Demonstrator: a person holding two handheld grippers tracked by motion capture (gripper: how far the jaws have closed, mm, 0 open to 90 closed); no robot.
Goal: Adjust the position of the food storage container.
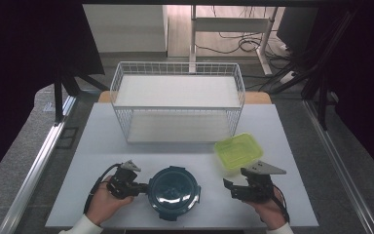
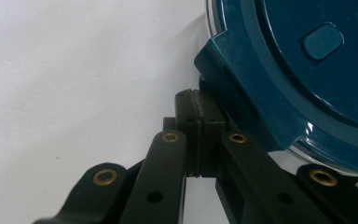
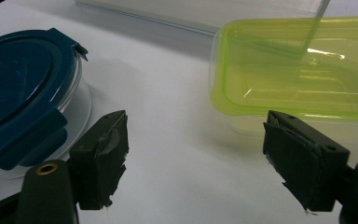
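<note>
In the high view, a round container (image 1: pixel 174 192) with a glossy dark teal clip-on lid sits at the near middle of the pale matte worktop (image 1: pixel 102 141). The left gripper (image 1: pixel 141 188) lies just at its left edge, its jaws pressed together beside a lid clip; whether they pinch anything there cannot be told. The right gripper (image 1: pixel 230 188) rests well to the right of the container with its jaws spread and nothing between them. Just beyond it stands a rectangular translucent lime-green box (image 1: pixel 238 151), and behind that a white wire basket (image 1: pixel 177 68) with a flat upper shelf. In the left gripper view, the black jaws meet pad to pad against the smooth white worktop, right beside a thick teal clip of the lid (image 2: pixel 307 70), which has a small rounded tab on top. In the right gripper view, the spread, rough-edged black pads (image 3: pixel 100 158) frame bare worktop, the clear-walled round container at left and the green box (image 3: pixel 298 70) at right.
</note>
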